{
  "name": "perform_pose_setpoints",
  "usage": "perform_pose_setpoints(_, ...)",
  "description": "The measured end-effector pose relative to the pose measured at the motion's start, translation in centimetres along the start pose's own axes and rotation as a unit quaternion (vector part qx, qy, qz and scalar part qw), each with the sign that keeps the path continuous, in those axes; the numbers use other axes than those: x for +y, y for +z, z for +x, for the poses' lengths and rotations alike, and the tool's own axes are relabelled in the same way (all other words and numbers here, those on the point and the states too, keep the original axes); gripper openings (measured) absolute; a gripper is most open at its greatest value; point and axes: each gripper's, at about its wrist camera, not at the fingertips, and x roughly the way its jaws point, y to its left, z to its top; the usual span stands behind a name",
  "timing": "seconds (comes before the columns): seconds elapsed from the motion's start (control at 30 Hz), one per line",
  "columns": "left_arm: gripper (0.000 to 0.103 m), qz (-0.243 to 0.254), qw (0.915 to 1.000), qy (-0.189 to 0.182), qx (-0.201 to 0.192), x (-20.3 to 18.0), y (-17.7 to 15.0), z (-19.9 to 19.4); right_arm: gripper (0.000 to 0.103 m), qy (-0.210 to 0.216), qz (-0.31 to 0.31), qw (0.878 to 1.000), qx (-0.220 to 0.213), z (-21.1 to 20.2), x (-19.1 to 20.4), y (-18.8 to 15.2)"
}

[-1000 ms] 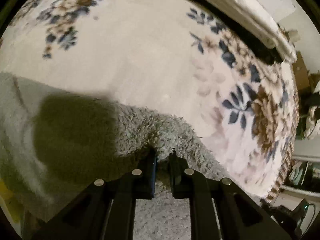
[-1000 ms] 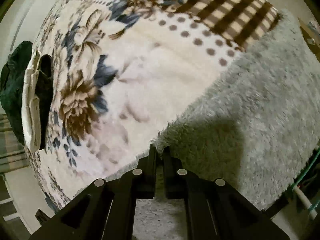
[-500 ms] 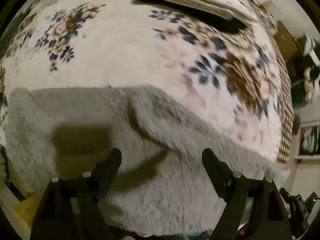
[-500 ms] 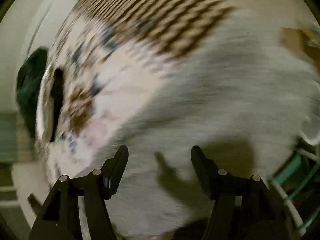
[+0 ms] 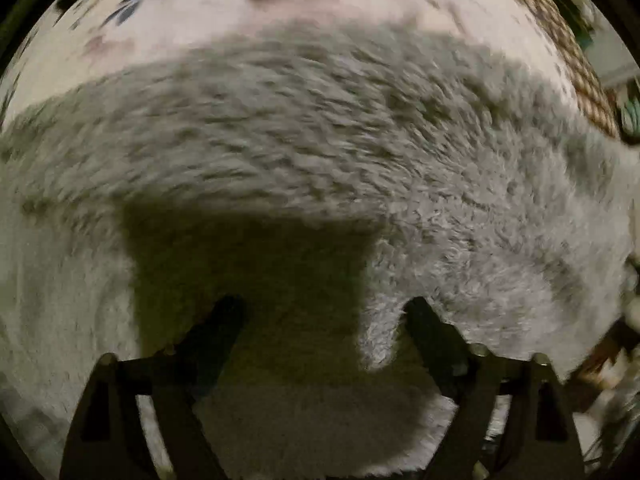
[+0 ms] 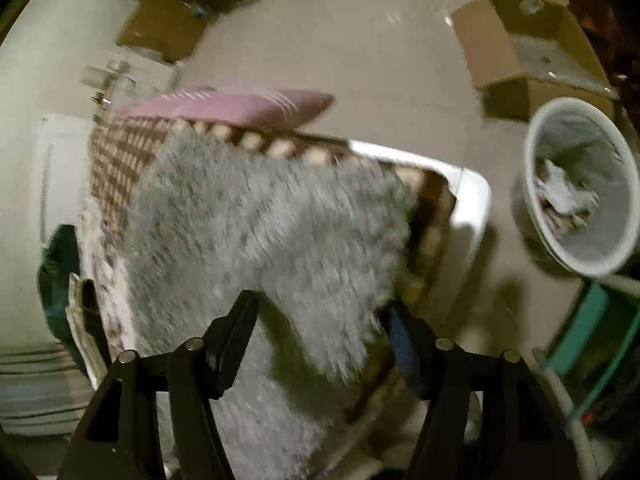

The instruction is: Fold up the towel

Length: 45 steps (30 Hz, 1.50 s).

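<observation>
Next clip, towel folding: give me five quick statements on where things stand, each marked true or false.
1. The towel is grey and fluffy. True.
2. The left gripper is clamped shut on the towel. False: its jaws are opening wide, gripping nothing.
3. A pink pillow lies at the far end of the bed. True.
4. The bin beside the bed is empty. False: it holds crumpled rubbish.
5. The right gripper has towel between its fingers. True: its jaws are closing, not yet pressing.

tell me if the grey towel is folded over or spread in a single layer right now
Folded over: in the right wrist view the grey towel shows an upper layer whose corner lies over a lower layer near the right gripper.
</observation>
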Motion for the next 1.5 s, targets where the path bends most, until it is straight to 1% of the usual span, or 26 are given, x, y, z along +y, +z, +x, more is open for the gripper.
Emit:
perform_pose_setpoints(0.03,0.093,0.008,1.0,0.003,-0.004,0.0,0.0,0.0,0.04,0.01,-0.01,1.0,-0.014,-0.5,0.3,0.1)
perform_pose_setpoints(0.1,0.094,0.011,0.9999,-0.003,-0.004,0.1,0.1,0.0,0.039,0.042,-0.015,0.998,-0.033,-1.2,0.8,0.3)
perform_pose_setpoints(0.17,0.098,0.015,0.9998,-0.009,-0.004,0.5,0.1,0.1,0.039,0.055,-0.012,0.998,-0.017,-0.2,0.5,0.7)
perform_pose_setpoints(0.23,0.103,0.015,0.9998,-0.015,-0.002,0.6,0.4,0.4,0.047,0.042,0.001,0.999,0.009,2.0,-0.5,1.3)
perform_pose_setpoints(0.27,0.103,0.013,0.9998,-0.013,-0.001,0.6,0.6,0.6,0.053,0.054,0.009,0.998,0.017,2.9,-1.0,1.4)
perform_pose_setpoints(0.37,0.103,0.0,1.0,-0.008,-0.004,0.7,1.0,0.9,0.055,0.094,0.013,0.996,0.006,3.9,-1.2,1.6)
perform_pose_setpoints(0.4,0.103,-0.006,0.9999,-0.005,-0.01,0.7,0.9,0.9,0.042,0.096,0.007,0.995,-0.003,3.8,-0.8,1.8)
perform_pose_setpoints(0.43,0.103,-0.011,0.9998,-0.003,-0.016,0.1,1.3,1.2,0.025,0.095,-0.001,0.995,-0.014,3.6,-0.4,1.9)
perform_pose_setpoints(0.47,0.103,-0.014,0.9997,-0.003,-0.021,0.1,1.2,1.2,0.016,0.086,-0.007,0.996,-0.028,3.2,-0.1,2.0)
perform_pose_setpoints(0.53,0.103,-0.017,0.9995,-0.003,-0.025,0.2,0.7,1.1,0.016,0.09,0.003,0.995,-0.049,2.6,-0.2,2.5)
perform_pose_setpoints(0.6,0.103,-0.019,0.9994,-0.008,-0.029,0.3,0.3,1.1,0.017,0.11,0.012,0.993,-0.027,3.8,-0.6,2.8)
perform_pose_setpoints(0.63,0.103,-0.022,0.9992,-0.01,-0.031,0.7,0.0,0.9,0.021,0.12,0.008,0.993,-0.011,4.3,-0.4,2.7)
perform_pose_setpoints(0.67,0.103,-0.023,0.9992,-0.009,-0.033,1.1,-0.3,1.0,0.026,0.115,-0.003,0.993,0.014,5.7,0.0,2.6)
perform_pose_setpoints(0.7,0.103,-0.026,0.9991,-0.005,-0.034,1.2,-0.4,1.0,0.04,0.108,-0.015,0.994,0.029,6.6,0.4,2.5)
perform_pose_setpoints(0.73,0.103,-0.03,0.9989,-0.002,-0.035,1.2,-0.8,0.9,0.044,0.106,-0.023,0.994,0.035,7.1,0.6,2.5)
perform_pose_setpoints(0.8,0.103,-0.031,0.999,0.004,-0.032,1.0,-1.0,0.5,0.044,0.099,-0.039,0.994,0.029,7.9,1.2,2.3)
perform_pose_setpoints(0.83,0.103,-0.032,0.999,0.004,-0.031,0.8,-0.9,0.3,0.041,0.098,-0.038,0.994,0.025,7.8,1.2,2.3)
perform_pose_setpoints(0.87,0.103,-0.034,0.9989,0.001,-0.031,0.6,-1.0,0.0,0.022,0.094,-0.036,0.995,0.012,7.7,1.2,2.5)
perform_pose_setpoints(0.9,0.103,-0.035,0.9989,-0.004,-0.031,0.4,-1.2,-0.6,0.019,0.089,-0.037,0.995,0.003,7.3,1.4,2.6)
perform_pose_setpoints(1.0,0.103,-0.035,0.998,-0.008,-0.053,0.5,-1.9,-2.9,0.018,0.09,-0.051,0.994,-0.022,5.2,2.4,2.3)
perform_pose_setpoints(1.03,0.103,-0.035,0.9977,-0.004,-0.058,0.7,-2.1,-3.7,0.018,0.09,-0.065,0.993,-0.028,4.4,3.3,1.9)
perform_pose_setpoints(1.13,0.103,-0.055,0.9956,-0.013,-0.074,2.6,-3.0,-6.3,0.017,0.099,-0.095,0.99,-0.037,1.9,5.8,0.4)
perform_pose_setpoints(1.23,0.103,-0.078,0.9931,-0.024,-0.084,4.9,-3.8,-8.2,0.017,0.121,-0.13,0.983,-0.041,-0.6,9.5,-1.7)
perform_pose_setpoints(1.37,0.103,-0.124,0.9864,-0.038,-0.101,10.0,-4.6,-10.6,0.017,0.146,-0.202,0.968,-0.038,-3.6,15.9,-6.6)
perform_pose_setpoints(1.43,0.103,-0.143,0.9825,-0.045,-0.111,12.1,-4.9,-11.7,0.017,0.159,-0.228,0.96,-0.025,-4.5,18.9,-9.7)
perform_pose_setpoints(1.5,0.103,-0.155,0.98,-0.043,-0.117,13.7,-4.9,-12.3,0.017,0.168,-0.265,0.949,-0.004,-4.3,22.1,-14.0)
